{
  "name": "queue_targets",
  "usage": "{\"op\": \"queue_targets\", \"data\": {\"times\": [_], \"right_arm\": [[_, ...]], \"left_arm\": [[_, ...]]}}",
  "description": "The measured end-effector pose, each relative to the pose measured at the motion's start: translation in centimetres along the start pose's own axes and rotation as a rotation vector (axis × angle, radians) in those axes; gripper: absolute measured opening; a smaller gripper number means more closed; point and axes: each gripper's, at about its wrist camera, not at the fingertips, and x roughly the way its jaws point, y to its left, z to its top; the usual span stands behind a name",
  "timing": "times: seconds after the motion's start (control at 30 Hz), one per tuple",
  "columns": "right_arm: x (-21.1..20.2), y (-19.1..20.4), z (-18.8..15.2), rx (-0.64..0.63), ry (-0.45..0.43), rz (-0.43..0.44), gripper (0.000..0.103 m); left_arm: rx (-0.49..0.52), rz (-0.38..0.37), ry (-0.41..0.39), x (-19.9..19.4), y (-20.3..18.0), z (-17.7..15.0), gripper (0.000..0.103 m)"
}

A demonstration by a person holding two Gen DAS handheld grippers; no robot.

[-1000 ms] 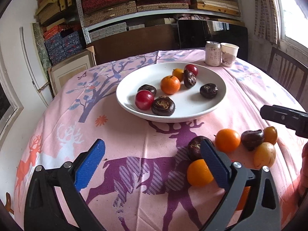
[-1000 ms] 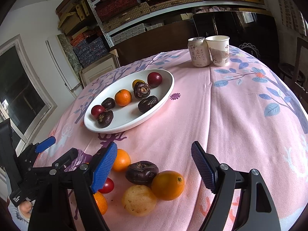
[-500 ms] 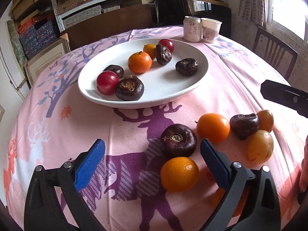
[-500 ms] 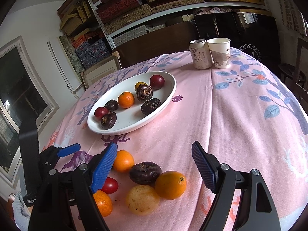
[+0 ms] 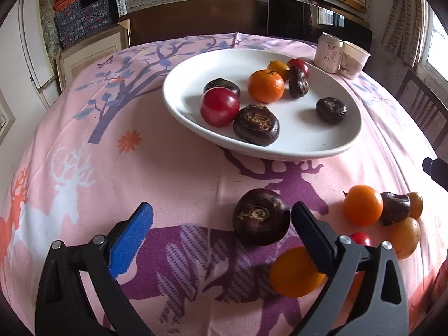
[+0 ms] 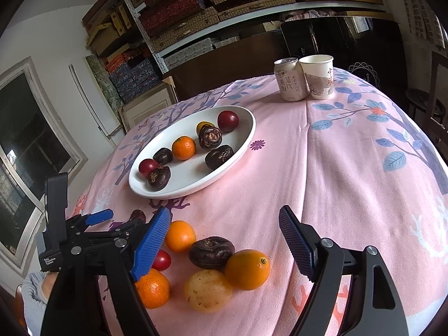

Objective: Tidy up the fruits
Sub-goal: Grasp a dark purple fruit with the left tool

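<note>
Low in the left wrist frame, the left claw (image 5: 221, 231) has dropped closer over the last second, its jaws spread wide and holding nothing, with the dark chestnut-like fruit (image 5: 261, 216) now just inside its right pad (touching it, apparently) and a mandarin (image 5: 296, 271) partly hidden beneath. That suggests this fruit is the next pick. The right claw (image 6: 224, 240), equally wide and empty, hangs over the loose fruit cluster (image 6: 224, 268) at lower centre, while the white plate (image 6: 246, 137) on the table, mid-frame beyond, already carries seven pieces.
</note>
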Motion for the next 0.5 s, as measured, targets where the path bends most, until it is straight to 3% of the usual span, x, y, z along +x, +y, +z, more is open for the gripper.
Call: {"op": "queue_targets", "data": {"times": [0.1,0.33,0.5], "right_arm": [[0.1,0.1,0.0,0.001,0.010,0.015,0.081],[0.5,0.7,-0.4,-0.018,0.031,0.047,0.081],[1.0,3.4,-1.0,-0.161,0.053,0.052,0.079]], "left_arm": [[0.031,-0.013,-0.014,-0.1,-0.6,0.2,0.079],[0.031,-0.132,0.003,-0.2,-1.1,0.3,0.041],[0.047,-0.134,0.005,-0.6,-1.5,-0.1,0.042]]}}
